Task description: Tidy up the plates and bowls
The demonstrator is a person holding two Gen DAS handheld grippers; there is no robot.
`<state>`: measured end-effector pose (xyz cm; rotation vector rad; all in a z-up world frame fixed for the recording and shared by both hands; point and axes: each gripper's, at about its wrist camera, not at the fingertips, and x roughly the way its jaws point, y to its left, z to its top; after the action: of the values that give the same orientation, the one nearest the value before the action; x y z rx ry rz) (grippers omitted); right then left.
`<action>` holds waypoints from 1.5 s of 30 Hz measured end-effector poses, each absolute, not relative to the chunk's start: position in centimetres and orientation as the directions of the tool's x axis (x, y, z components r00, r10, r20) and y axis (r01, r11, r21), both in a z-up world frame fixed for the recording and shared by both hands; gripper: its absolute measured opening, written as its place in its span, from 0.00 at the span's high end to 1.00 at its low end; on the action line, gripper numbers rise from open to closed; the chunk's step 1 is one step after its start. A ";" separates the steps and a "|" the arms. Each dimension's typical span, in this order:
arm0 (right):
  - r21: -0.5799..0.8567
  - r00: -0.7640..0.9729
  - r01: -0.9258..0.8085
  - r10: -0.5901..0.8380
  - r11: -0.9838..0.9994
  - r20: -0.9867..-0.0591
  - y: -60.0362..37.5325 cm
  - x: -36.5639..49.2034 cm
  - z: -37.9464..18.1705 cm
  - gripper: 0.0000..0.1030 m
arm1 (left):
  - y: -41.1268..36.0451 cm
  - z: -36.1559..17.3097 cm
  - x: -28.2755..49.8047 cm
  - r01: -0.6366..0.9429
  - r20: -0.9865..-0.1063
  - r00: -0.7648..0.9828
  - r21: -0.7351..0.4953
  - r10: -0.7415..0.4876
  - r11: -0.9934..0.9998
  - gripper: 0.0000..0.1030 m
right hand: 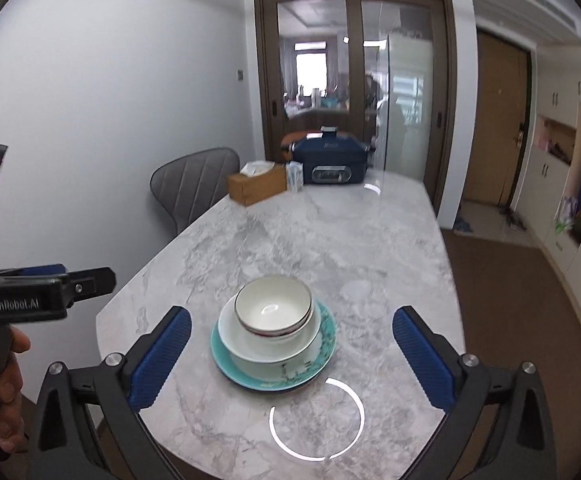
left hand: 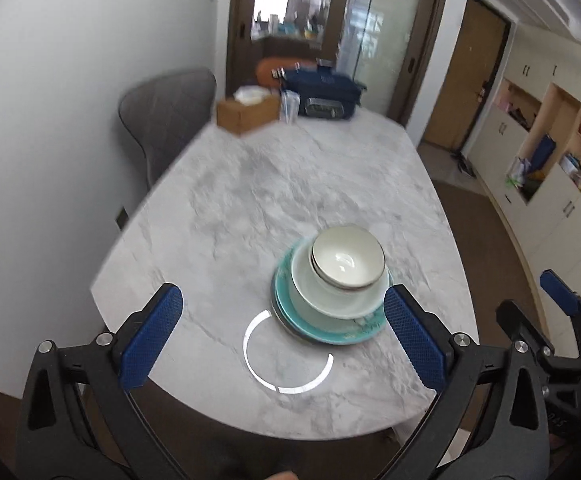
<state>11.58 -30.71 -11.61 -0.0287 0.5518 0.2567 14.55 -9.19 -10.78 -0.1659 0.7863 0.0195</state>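
Left gripper [left hand: 282,334]: black plastic frame, blue cross-hatched finger pads [left hand: 152,338], silver round screw heads at the joints. Right gripper [right hand: 290,356]: identical build. White "GenRobot.AI" lettering on the left unit's side (seen from right wrist). Bare-skinned hand [right hand: 4,392] on grip.

Your table [right hand: 330,248] looks like grey and white stone, smooth and a bit shiny. The small bowl [right hand: 273,306] on top is glossy white, like china, with a thin dark rim. The bigger bowl [right hand: 266,350] under it is shiny and pale too. The plate [right hand: 326,340] at the bottom is smooth, glossy teal with little painted flowers. Your right hand-held gripper [right hand: 292,354] is matt black plastic with bumpy blue pads [right hand: 160,356] and shiny metal screws. Far off, the box [right hand: 256,188] looks like wood, and the chair [right hand: 194,184] like soft grey cloth.
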 end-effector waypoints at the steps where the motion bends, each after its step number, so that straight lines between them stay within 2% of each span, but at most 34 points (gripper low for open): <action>1: 0.041 0.826 -0.242 0.228 0.969 -0.515 -30.6 11.1 -11.3 0.00 | -8.9 -10.4 14.0 -0.057 -0.680 0.728 -0.183 -0.085 0.981 0.01; 3: 0.035 0.838 -0.218 0.206 0.975 -0.505 -30.4 10.6 -10.7 0.00 | -8.6 -10.0 13.7 -0.016 -0.665 0.731 -0.239 -0.152 0.971 0.01; 5: 0.033 0.847 -0.206 0.195 0.978 -0.494 -30.0 10.2 -10.3 0.00 | -9.3 -11.0 14.9 -0.015 -0.752 0.651 -0.152 -0.106 0.988 0.01; 7: 0.038 0.855 -0.188 0.183 0.981 -0.485 -29.3 10.0 -9.9 0.00 | -9.3 -11.8 15.3 -0.005 -0.792 0.602 -0.126 -0.098 0.992 0.03; 10: 0.030 0.861 -0.180 0.173 0.983 -0.478 -28.2 9.5 -9.5 0.00 | -8.6 -11.7 14.6 0.093 -0.752 0.598 -0.278 -0.277 0.956 0.03; 12: 0.033 0.860 -0.168 0.163 0.985 -0.484 -27.6 9.7 -9.5 0.00 | -8.6 -11.8 14.8 0.091 -0.788 0.570 -0.222 -0.233 0.971 0.04; 14: 0.054 0.854 -0.155 0.161 0.986 -0.494 -27.3 9.8 -9.6 0.00 | -8.1 -11.4 14.8 0.116 -0.774 0.579 -0.234 -0.257 0.965 0.06; 19: 0.052 0.842 -0.128 0.137 0.990 -0.523 -26.1 10.1 -9.9 0.00 | -5.4 -10.1 14.4 0.056 -0.727 0.658 -0.211 -0.195 0.976 0.05; 23: 0.071 0.794 -0.091 0.115 0.993 -0.597 -25.6 10.8 -10.3 0.00 | -3.8 -10.0 14.3 0.054 -0.718 0.655 -0.266 -0.235 0.962 0.05; 26: 0.087 0.765 -0.055 0.098 0.995 -0.637 -25.8 11.0 -10.3 0.00 | -4.3 -10.1 14.1 0.028 -0.740 0.662 -0.138 -0.122 0.990 0.05; 28: 0.092 0.754 -0.039 0.090 0.995 -0.650 -26.0 11.1 -10.1 0.00 | -4.1 -10.3 13.8 0.015 -0.738 0.663 -0.158 -0.129 0.987 0.05; 30: 0.073 0.748 -0.027 0.069 0.997 -0.660 -25.9 11.0 -9.9 0.00 | -3.7 -10.6 13.6 0.006 -0.732 0.662 -0.210 -0.162 0.978 0.05; 34: 0.069 0.734 -0.014 0.057 0.998 -0.677 -26.0 10.5 -9.7 0.00 | -4.9 -10.8 13.6 0.007 -0.756 0.649 -0.111 -0.089 0.994 0.05; 45: 0.057 0.734 -0.027 0.059 0.998 -0.677 -26.5 9.3 -8.7 0.00 | -7.3 -10.8 13.7 0.039 -0.775 0.622 -0.116 -0.115 0.992 0.05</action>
<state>9.34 -26.51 -8.74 0.0446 0.7451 0.0471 13.69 -7.26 -10.76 -0.0913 0.8957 -0.0882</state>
